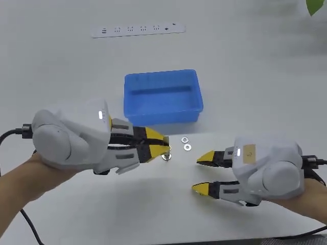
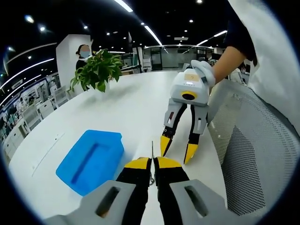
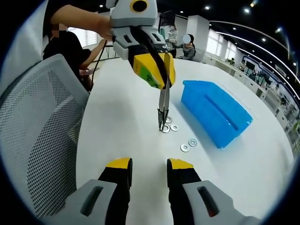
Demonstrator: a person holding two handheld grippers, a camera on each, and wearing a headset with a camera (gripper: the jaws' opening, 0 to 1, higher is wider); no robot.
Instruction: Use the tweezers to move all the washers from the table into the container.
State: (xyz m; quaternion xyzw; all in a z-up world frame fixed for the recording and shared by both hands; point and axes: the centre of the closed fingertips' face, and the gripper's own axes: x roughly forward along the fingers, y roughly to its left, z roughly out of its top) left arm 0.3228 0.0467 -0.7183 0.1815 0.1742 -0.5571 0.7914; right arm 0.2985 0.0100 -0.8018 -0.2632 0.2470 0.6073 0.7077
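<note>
My left gripper (image 1: 164,145) is shut on a pair of metal tweezers (image 3: 164,101). The tweezers point down, and their tips touch the table among several small metal washers (image 3: 174,127). Two washers (image 1: 186,143) lie just right of the tips, and one washer (image 1: 166,156) lies at the tips. The blue container (image 1: 162,97) stands behind them, with nothing visible inside. To the right my right gripper (image 1: 203,173) is open and holds nothing, its fingertips pointing at the washers. Its yellow-tipped jaws stand apart in the right gripper view (image 3: 150,164).
A white power strip (image 1: 138,29) lies at the far side of the table. A potted plant (image 2: 98,70) stands on the table beyond the container (image 2: 91,159). A grey mesh chair (image 3: 37,131) is beside the table edge. People are in the background.
</note>
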